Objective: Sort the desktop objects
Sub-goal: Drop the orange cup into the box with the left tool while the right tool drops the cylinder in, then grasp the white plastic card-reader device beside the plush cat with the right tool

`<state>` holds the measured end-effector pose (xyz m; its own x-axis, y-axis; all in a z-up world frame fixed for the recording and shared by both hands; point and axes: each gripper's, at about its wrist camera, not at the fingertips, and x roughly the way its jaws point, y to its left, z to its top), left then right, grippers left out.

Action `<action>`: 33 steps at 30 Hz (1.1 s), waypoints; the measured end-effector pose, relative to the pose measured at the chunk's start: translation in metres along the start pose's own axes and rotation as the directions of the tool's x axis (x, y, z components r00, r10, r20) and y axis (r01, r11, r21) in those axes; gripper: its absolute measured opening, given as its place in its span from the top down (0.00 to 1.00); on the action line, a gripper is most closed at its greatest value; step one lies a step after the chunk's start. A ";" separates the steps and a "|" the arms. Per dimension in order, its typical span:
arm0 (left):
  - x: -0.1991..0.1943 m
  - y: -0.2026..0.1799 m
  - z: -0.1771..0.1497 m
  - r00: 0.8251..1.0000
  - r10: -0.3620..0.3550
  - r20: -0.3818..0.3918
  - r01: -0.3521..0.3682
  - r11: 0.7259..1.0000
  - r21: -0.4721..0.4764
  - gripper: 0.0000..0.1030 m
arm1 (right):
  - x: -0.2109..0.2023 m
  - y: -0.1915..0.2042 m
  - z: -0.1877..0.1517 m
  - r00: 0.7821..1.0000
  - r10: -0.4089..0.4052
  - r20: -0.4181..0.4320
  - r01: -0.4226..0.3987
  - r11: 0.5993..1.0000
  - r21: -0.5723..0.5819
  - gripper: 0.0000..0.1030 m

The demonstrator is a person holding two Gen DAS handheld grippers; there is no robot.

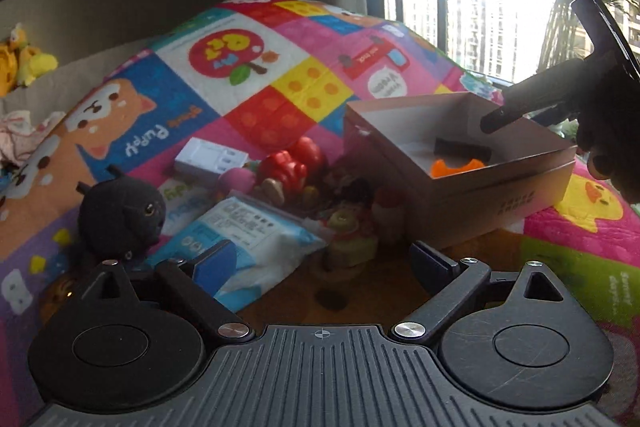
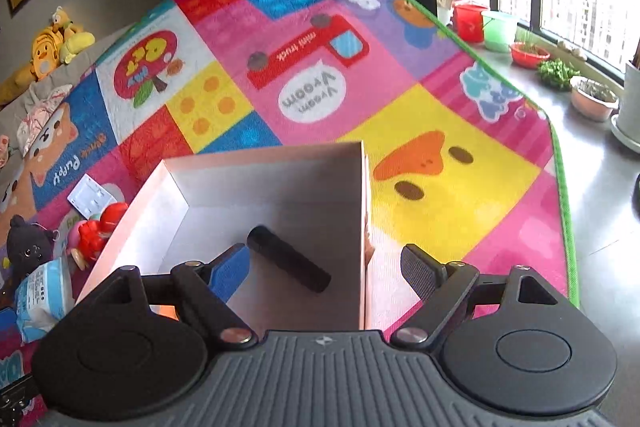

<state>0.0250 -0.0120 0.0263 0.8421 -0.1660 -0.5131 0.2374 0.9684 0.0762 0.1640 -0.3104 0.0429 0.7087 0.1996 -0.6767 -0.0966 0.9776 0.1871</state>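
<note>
An open cardboard box sits on the colourful play mat. Inside it lie a black cylinder and an orange piece. My right gripper is open and empty, hovering above the box's near right side; it shows in the left wrist view over the box. My left gripper is open and empty, low over the mat before a pile of objects: a black plush cat, a blue-white packet, a red toy, a white charger box and a small figurine.
The play mat ends at a green border on the right, with grey floor beyond. Flower pots and buckets line the window sill. Yellow plush toys lie at the far left by the wall.
</note>
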 end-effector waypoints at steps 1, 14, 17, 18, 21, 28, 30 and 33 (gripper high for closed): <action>-0.003 0.005 -0.003 1.000 0.009 0.000 -0.009 1.000 -0.003 0.06 | 0.005 0.004 -0.001 1.000 0.013 -0.010 -0.013 1.000 -0.006 0.18; 0.002 0.039 -0.017 0.981 0.189 -0.039 -0.190 0.982 -0.020 0.03 | -0.004 0.118 0.037 0.989 0.064 0.134 -0.022 0.954 -0.298 0.16; 0.000 0.050 -0.023 0.975 0.217 -0.055 -0.220 0.974 -0.055 0.03 | -0.006 0.169 0.049 0.981 0.192 0.039 -0.166 0.922 -0.348 0.15; -0.001 0.054 -0.024 0.975 0.214 -0.058 -0.218 0.973 -0.076 0.03 | 0.000 0.186 0.050 0.976 0.220 -0.004 -0.206 0.910 -0.359 0.15; -0.010 0.063 -0.029 0.982 0.184 -0.040 -0.188 0.973 -0.137 0.02 | 0.027 0.236 0.054 0.969 0.238 -0.066 -0.245 0.894 -0.375 0.15; -0.023 0.067 -0.034 0.987 0.161 0.027 -0.153 0.970 -0.186 0.01 | 0.122 0.311 0.064 0.976 0.143 -0.167 -0.198 0.902 -0.384 0.14; -0.023 0.070 -0.035 0.989 0.148 0.027 -0.139 0.969 -0.206 0.01 | 0.144 0.326 0.059 0.983 0.087 -0.161 -0.150 0.889 -0.433 0.14; -0.023 0.076 -0.036 0.991 0.131 0.028 -0.120 0.962 -0.245 0.01 | 0.159 0.339 0.052 0.978 0.065 -0.200 -0.154 0.869 -0.470 0.38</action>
<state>0.0060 0.0724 0.0131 0.8790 -0.0428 -0.4748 0.0084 0.9972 -0.0743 0.2804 0.0489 0.0352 0.5466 0.2719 -0.7920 -0.5217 0.8504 -0.0681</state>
